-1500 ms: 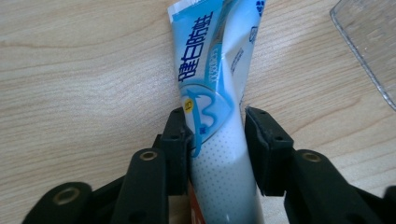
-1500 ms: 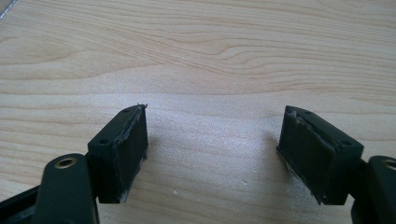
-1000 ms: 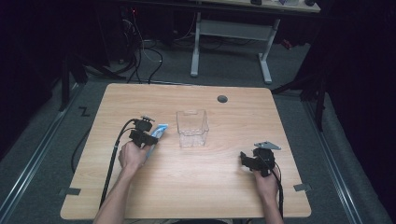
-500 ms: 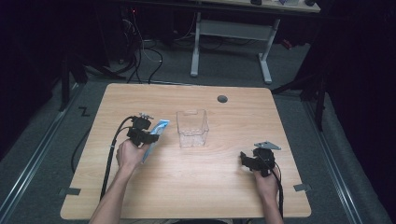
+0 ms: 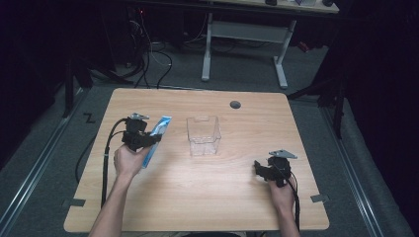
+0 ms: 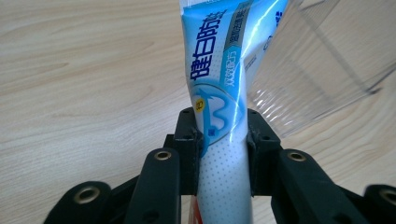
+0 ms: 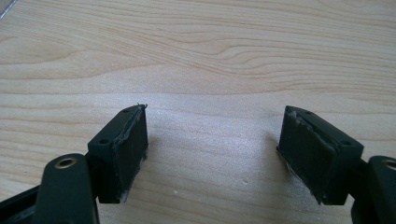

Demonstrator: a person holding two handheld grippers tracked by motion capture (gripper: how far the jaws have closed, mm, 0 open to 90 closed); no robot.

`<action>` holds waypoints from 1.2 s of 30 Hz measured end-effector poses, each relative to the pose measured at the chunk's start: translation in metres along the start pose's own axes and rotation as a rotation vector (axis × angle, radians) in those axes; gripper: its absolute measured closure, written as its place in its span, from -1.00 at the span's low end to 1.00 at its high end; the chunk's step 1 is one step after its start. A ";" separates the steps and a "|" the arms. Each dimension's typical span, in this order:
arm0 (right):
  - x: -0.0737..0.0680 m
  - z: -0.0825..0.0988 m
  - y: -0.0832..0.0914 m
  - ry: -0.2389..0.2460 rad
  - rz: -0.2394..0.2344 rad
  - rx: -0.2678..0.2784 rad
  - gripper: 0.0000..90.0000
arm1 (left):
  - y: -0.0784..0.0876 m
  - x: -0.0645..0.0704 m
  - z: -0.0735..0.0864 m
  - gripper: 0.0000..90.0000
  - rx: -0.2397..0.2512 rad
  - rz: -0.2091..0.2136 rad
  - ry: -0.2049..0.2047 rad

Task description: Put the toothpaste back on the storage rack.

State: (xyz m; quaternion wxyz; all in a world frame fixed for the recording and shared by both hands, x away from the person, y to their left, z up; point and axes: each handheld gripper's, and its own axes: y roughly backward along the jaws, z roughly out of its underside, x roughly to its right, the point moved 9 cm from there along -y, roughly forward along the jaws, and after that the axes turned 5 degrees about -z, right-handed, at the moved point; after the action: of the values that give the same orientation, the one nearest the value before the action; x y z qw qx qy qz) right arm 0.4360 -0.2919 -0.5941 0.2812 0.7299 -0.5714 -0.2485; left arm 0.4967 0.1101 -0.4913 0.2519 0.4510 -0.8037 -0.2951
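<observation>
Pale wooden counter carries a clear plastic box near its middle. Just left of it, the left claw clenches a blue toothpaste tube mid-body, raised. The right claw rests spread wide, holding nothing.

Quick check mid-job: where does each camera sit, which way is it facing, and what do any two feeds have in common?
High view: above the person's side, looking forward and down on the table; both forearms, left tongs, right tongs.
Left gripper view: rides the left tongs, looking along jaws shut on the tube, toward the clear bin.
Right gripper view: rides the right tongs, jaws apart over bare wood.
Shared: high and left views both show tube and bin.
</observation>
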 end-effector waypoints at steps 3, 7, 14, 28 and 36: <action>0.000 0.000 0.000 0.000 0.001 -0.003 -0.47 | 0.009 0.006 -0.007 0.58 0.017 0.003 -0.029; 0.000 0.000 0.000 0.001 0.000 0.000 -0.47 | 0.017 0.016 -0.018 0.58 0.047 0.039 -0.039; 0.000 0.000 0.000 0.000 0.001 -0.002 -0.47 | 0.022 0.032 -0.035 0.57 0.071 0.092 -0.061; 0.000 0.000 0.000 0.000 0.000 -0.001 -0.47 | 0.015 0.058 -0.067 0.58 0.081 0.139 -0.114; 0.000 0.000 0.000 0.002 0.001 -0.002 -0.47 | 0.015 0.080 -0.092 0.58 0.101 0.157 -0.161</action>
State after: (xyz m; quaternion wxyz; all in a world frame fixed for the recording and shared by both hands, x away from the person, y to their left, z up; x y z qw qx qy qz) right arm 0.4359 -0.2921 -0.5942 0.2824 0.7296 -0.5712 -0.2482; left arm 0.5125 0.0243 -0.4053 0.1857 0.3738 -0.8680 -0.2690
